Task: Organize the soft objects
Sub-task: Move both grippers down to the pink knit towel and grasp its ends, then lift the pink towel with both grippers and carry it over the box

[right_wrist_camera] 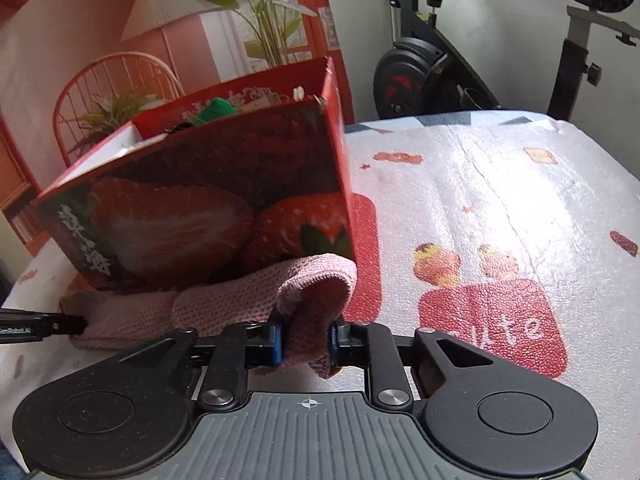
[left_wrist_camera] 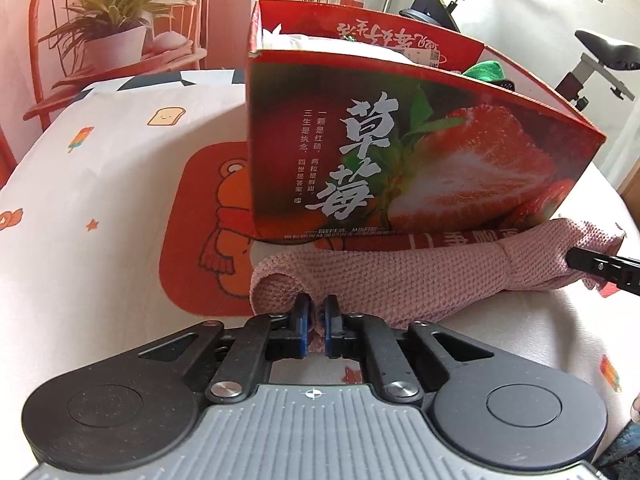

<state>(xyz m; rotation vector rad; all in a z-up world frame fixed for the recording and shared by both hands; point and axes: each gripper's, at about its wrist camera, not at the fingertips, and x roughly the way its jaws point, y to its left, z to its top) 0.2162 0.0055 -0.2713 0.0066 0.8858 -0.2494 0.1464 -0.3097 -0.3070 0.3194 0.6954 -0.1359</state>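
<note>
A pink knitted cloth (left_wrist_camera: 420, 276) lies stretched along the near foot of a red strawberry box (left_wrist_camera: 400, 152), on a table cover (left_wrist_camera: 100, 200) printed with cartoon bears and toast.

In the left wrist view the left gripper (left_wrist_camera: 318, 312) sits at six o'clock, its jaws pressed nearly together and pinching a thin fold at the cloth's left end. The cloth runs from there toward three o'clock, where the tip of the right gripper (left_wrist_camera: 576, 260) meets its far end.

In the right wrist view the right gripper's jaws pinch a thick bunch of the cloth's right end, which loops up in front of the box's near corner. The left gripper's black tip reaches the cloth at nine o'clock.

The box stands open-topped at twelve o'clock from both grippers. Inside, something green (right_wrist_camera: 218, 110) shows above the rim, with white material (left_wrist_camera: 304, 42) toward the far left corner; what these items are cannot be told. The cloth is outside the box, touching or just beside its lower edge.

An exercise bike (right_wrist_camera: 432, 76) stands behind the table at one o'clock.
</note>
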